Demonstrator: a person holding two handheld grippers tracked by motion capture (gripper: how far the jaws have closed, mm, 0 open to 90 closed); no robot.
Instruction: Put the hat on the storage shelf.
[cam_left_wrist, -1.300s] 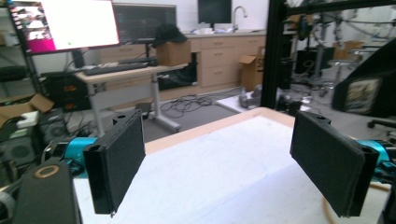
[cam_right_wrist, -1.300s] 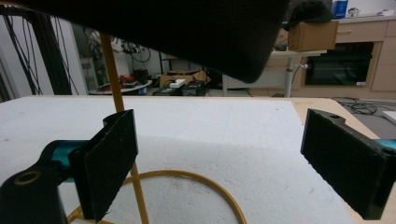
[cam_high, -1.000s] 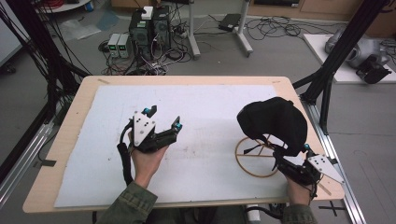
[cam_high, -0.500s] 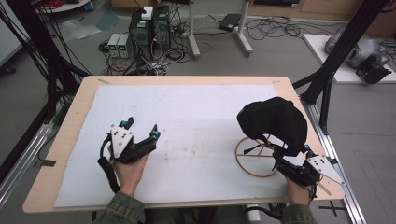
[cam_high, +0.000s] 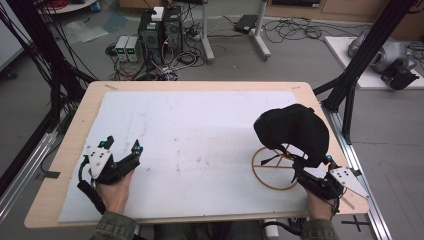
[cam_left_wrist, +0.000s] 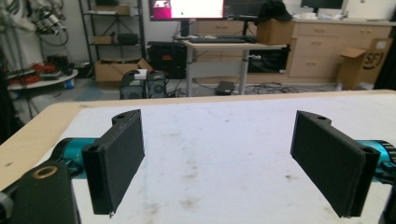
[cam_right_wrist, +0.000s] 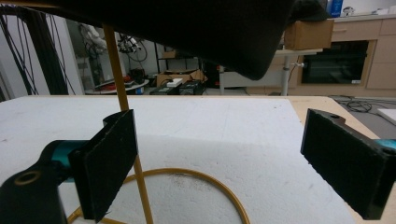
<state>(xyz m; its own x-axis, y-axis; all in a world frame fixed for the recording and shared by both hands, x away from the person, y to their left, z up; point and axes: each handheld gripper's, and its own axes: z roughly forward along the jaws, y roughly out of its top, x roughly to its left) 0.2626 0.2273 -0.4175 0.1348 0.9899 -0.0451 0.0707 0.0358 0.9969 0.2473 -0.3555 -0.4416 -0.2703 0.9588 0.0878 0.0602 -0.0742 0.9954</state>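
both your grippers, left gripper (cam_high: 122, 150) and right gripper (cam_high: 312, 170), are spread wide and empty; the black cap (cam_high: 292, 132) looks soft and light, so pinch its brim, not the thin stand (cam_high: 272, 167).

- The left gripper (cam_high: 122, 148) is black, with a grey three-cornered plate on top and small blue bits at the tips.
- The right gripper (cam_high: 310, 167) looks the same, black with a grey plate.
- Each jaw is a flat black pad on a shiny blue-green part.
- A black cable loops from the left gripper.
- The person wears green sleeves (cam_high: 114, 231).
- A round brass ring sits in the black part near each camera.
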